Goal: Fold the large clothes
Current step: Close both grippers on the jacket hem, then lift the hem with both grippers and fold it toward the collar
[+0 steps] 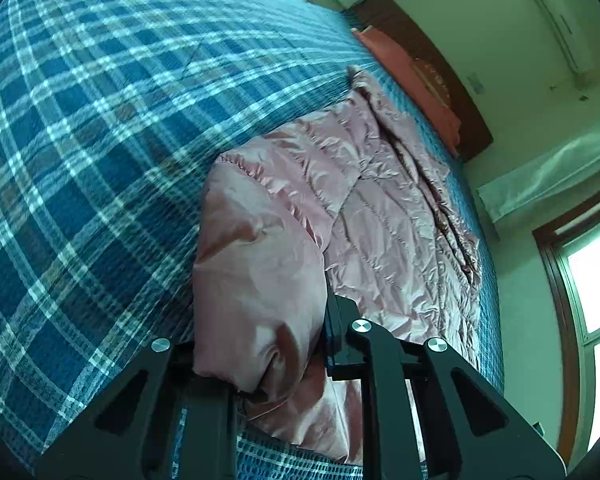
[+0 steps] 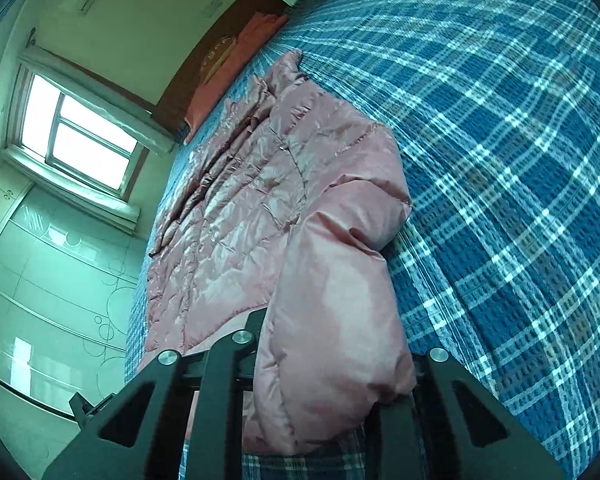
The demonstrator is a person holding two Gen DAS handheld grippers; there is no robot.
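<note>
Pink jacket (image 1: 260, 280) pinched between fingers (image 1: 336, 320)

Pink quilted jacket (image 1: 364, 216) — glossy, puffy, creased — lies flat on the bed (image 1: 100, 140), lengthwise toward the headboard. One sleeve (image 1: 256, 280) is doubled over the body — its smooth, padded end is raised at the near edge.

Left hand-held gripper (image 1: 288, 344) comes up matte black, angular arms with triangular cut-outs, a round silver screw head capping each pivot. There's a blue strip showing along the edge of one finger (image 1: 334, 332). Over to the right hand-held gripper (image 2: 328, 352): same black frame, same triangular windows, same shiny silver screws on the linkage bars.
</note>
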